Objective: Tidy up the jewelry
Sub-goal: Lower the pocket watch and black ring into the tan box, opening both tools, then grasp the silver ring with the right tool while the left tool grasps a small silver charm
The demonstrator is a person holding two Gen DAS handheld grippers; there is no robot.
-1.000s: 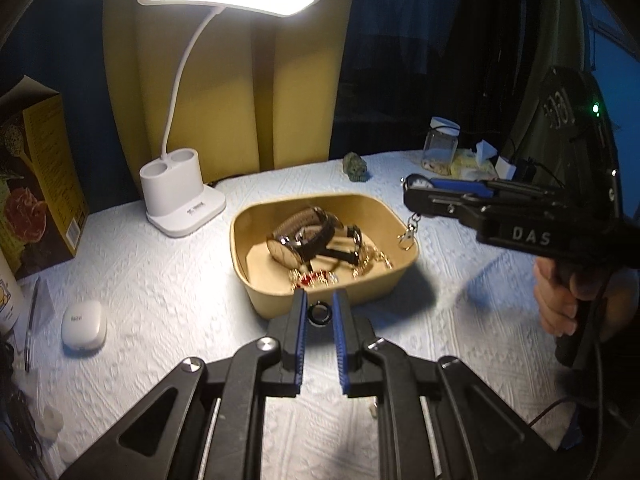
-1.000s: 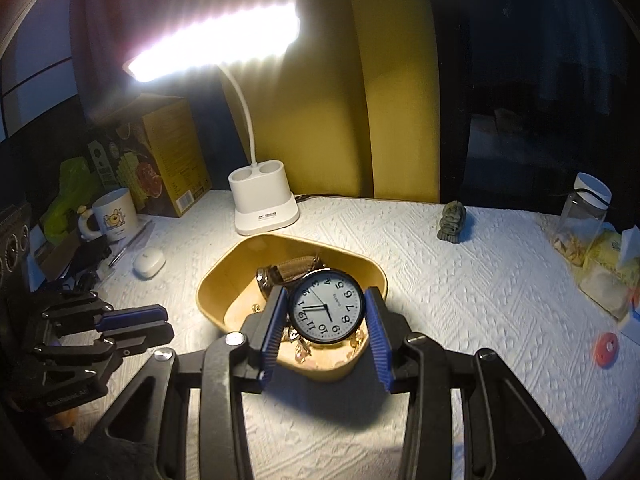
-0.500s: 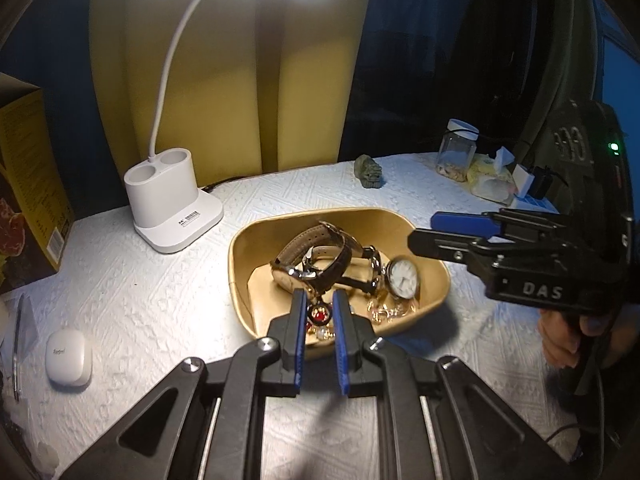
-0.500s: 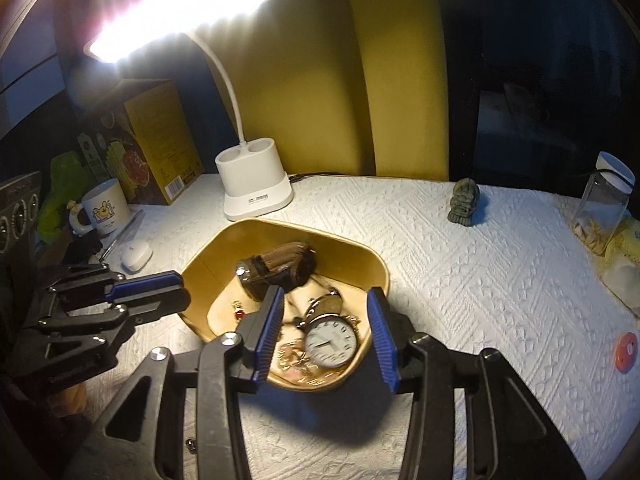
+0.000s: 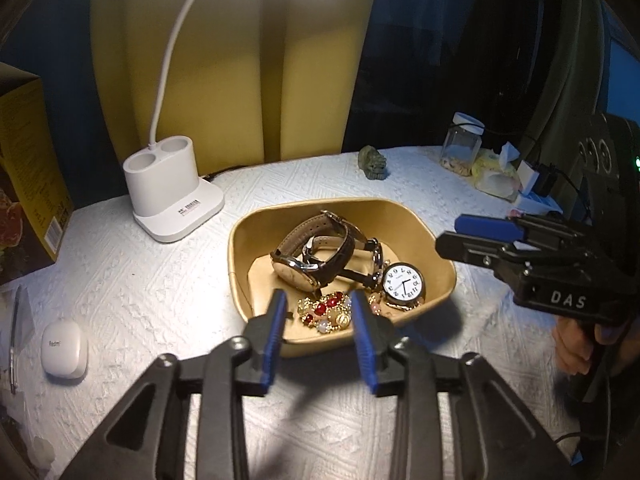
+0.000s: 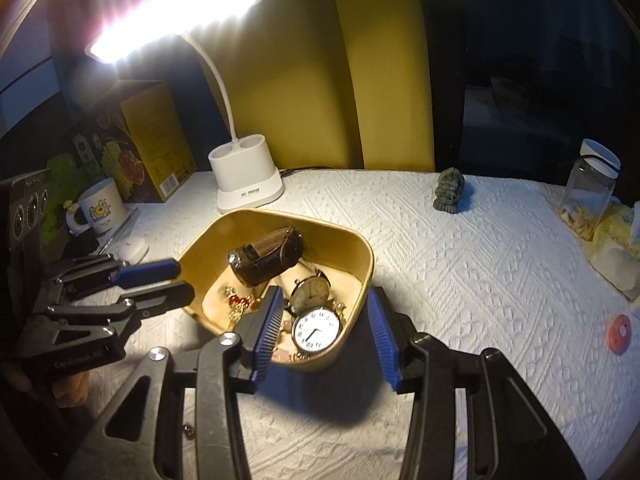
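Step in hand: both tools look to have just finished a deposit; each hangs empty over the tan rounded-square plastic tray (image 5: pixel 436 256), so the sorting seems well along.
Next move: judged from here, either tool should lift clear without brushing the tray's rim, then look for any loose piece on the white textured tablecloth (image 5: pixel 132 288); none shows plainly.
Tray: sits mid-table, near the white desk lamp base (image 5: pixel 172 196).
Left gripper (image 5: pixel 316 336): jaws spread wide, holding nothing, poised over the tray's near edge above the bracelet.
Right gripper (image 6: pixel 324 336): jaws spread wider, empty, straddling the tray's corner with the pocket watch below.
Brown leather-strapped wristwatches (image 5: pixel 316 252): tangled together at the tray's centre, one propped on edge.
Round white-faced pocket watch (image 5: pixel 402 282): lies face up, beside the wristwatches.
Gold bracelet with red and pearl beads (image 5: pixel 326 312): heaped at the tray's front.
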